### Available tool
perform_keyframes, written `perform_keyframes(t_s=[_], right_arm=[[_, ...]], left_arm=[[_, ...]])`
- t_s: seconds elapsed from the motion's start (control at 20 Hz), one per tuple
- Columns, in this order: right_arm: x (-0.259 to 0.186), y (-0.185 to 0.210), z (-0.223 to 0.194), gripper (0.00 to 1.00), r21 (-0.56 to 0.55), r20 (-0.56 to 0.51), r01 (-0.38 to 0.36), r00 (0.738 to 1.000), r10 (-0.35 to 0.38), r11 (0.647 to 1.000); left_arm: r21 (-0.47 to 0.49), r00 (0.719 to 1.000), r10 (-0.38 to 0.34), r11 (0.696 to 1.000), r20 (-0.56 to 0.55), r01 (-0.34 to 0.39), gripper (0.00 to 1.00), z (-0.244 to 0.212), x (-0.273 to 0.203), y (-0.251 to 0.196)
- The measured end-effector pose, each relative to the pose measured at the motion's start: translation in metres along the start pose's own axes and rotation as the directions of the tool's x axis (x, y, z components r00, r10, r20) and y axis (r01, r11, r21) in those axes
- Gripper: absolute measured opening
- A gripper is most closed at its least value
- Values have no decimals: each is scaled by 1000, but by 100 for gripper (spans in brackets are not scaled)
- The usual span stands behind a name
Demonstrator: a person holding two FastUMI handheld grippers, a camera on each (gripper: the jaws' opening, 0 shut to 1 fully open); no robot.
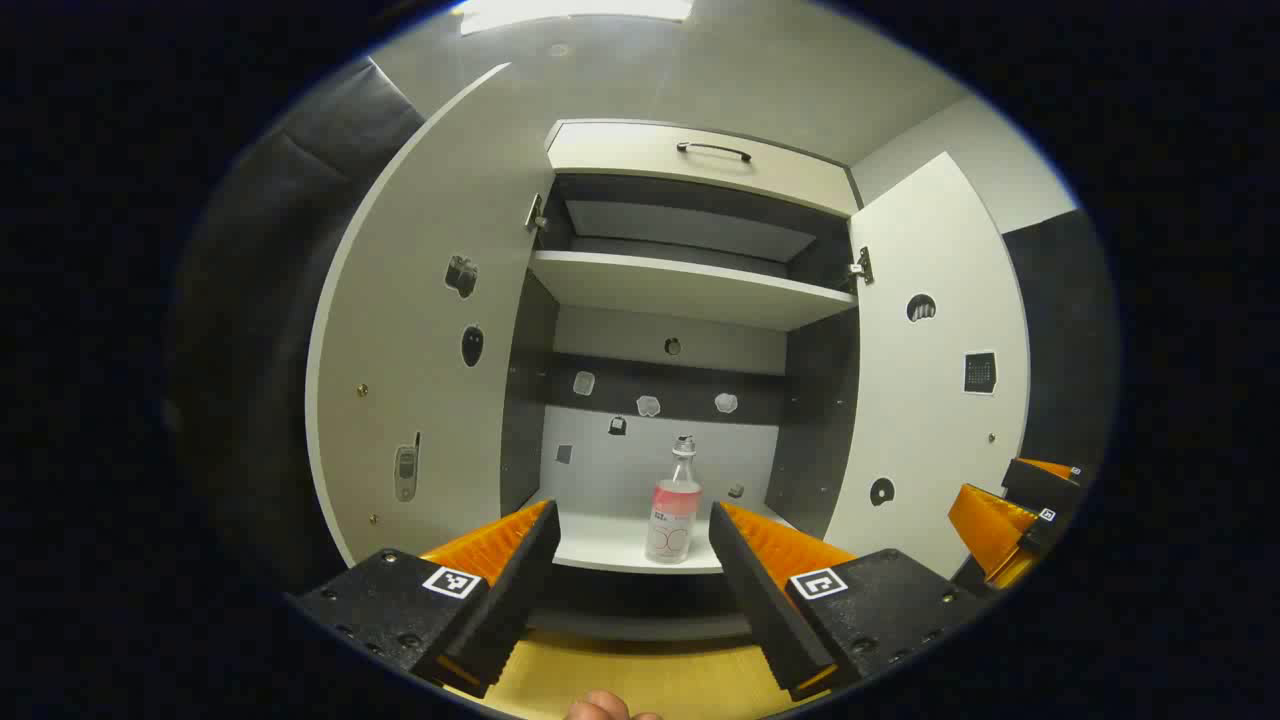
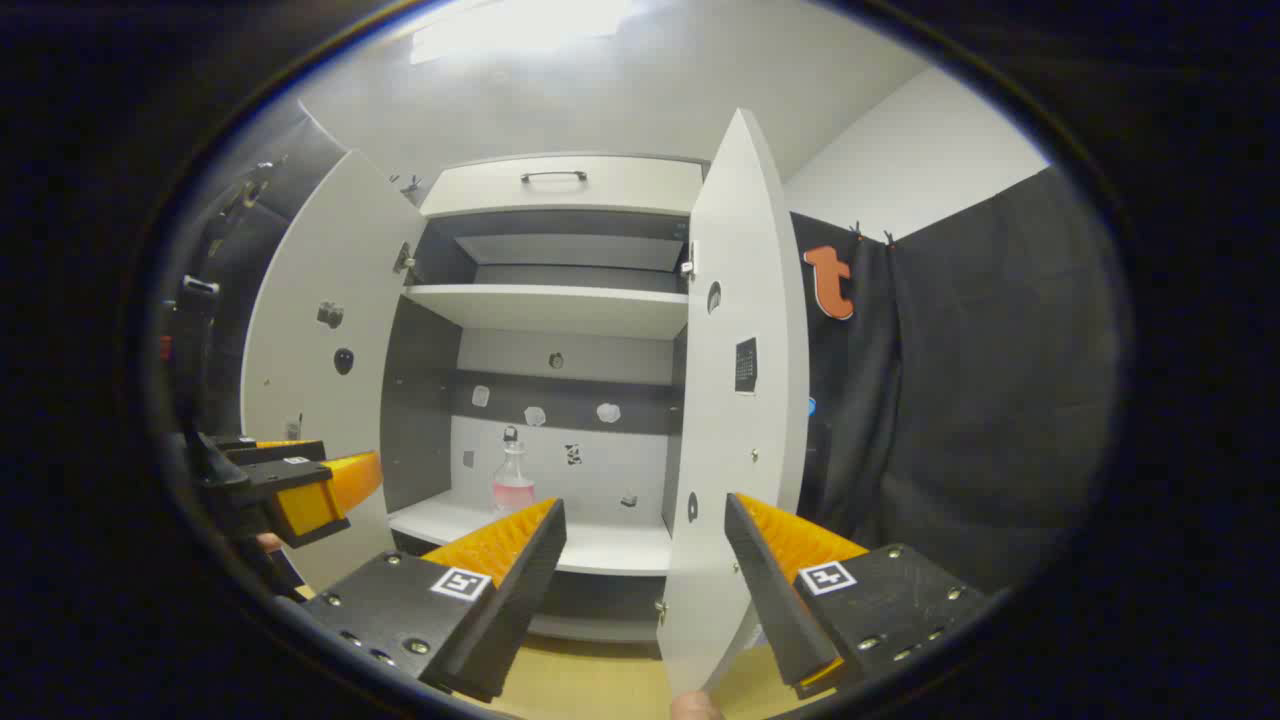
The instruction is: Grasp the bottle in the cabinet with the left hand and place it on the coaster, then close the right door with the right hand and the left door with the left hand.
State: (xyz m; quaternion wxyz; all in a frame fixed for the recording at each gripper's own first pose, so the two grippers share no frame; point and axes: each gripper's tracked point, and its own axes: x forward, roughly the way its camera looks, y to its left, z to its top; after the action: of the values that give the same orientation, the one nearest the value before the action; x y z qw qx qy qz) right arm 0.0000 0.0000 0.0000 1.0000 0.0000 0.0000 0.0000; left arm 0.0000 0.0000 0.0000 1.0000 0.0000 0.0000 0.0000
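Observation:
A clear bottle (image 1: pixel 674 508) with a pink label stands upright on the cabinet's lower shelf (image 1: pixel 610 545), near its front edge; in the right gripper view the bottle (image 2: pixel 511 480) shows at the shelf's left part. My left gripper (image 1: pixel 632 515) is open, in front of the cabinet, with the bottle framed between its fingers but farther back. My right gripper (image 2: pixel 645 510) is open, its fingers either side of the right door's (image 2: pixel 735 400) edge, apart from it. The left door (image 1: pixel 420 350) and the right door (image 1: pixel 925 380) both stand wide open. The right gripper (image 1: pixel 1010 510) also shows at the far right.
An upper shelf (image 1: pixel 690 285) and a drawer with a dark handle (image 1: pixel 712 150) sit above. Small stickers dot the doors and back wall. A yellow wooden surface (image 1: pixel 640 680) lies below the cabinet. Black cloth (image 2: pixel 960 400) hangs to the right of the cabinet.

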Motion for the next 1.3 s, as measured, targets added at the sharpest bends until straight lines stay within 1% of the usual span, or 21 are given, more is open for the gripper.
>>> perform_keyframes(t_s=[0.05, 0.1, 0.3, 0.8, 0.95, 1.1, 1.15, 1.2, 1.3], right_arm=[[-1, -2, -2, 93, -1, -4, 0, 1000, 0, 1000], [-2, -3, -2, 96, -5, -5, 1, 1000, -1, 1000], [-5, -10, -2, 96, -30, -4, 6, 1000, -6, 1000], [-8, -24, -2, 96, -29, -9, 23, 1000, -23, 999], [-10, -32, -1, 96, -25, -6, 38, 999, -38, 999], [-16, -39, 1, 96, -32, 4, 44, 999, -44, 998], [-19, -44, 0, 96, -41, 4, 54, 999, -54, 998], [-21, -48, 0, 96, -51, 6, 64, 998, -64, 997], [-27, -61, 0, 96, -75, 9, 101, 995, -100, 992]], left_arm=[[2, 1000, 0, 1000, -1, 0, 96, 0, -1, -1], [6, 1000, 0, 1000, -2, 0, 96, -1, -1, -3], [10, 1000, -3, 1000, -10, 3, 96, -4, -3, -11], [2, 999, -10, 1000, -37, 10, 96, -14, 3, -22], [16, 999, -10, 1000, -49, 11, 96, -16, 18, -23], [33, 999, -25, 999, -42, 27, 96, -12, 49, -29], [37, 998, -31, 999, -47, 33, 93, -14, 61, -31], [42, 998, -36, 998, -48, 38, 96, -13, 71, -34], [46, 998, -40, 998, -49, 43, 96, -14, 96, -39]])
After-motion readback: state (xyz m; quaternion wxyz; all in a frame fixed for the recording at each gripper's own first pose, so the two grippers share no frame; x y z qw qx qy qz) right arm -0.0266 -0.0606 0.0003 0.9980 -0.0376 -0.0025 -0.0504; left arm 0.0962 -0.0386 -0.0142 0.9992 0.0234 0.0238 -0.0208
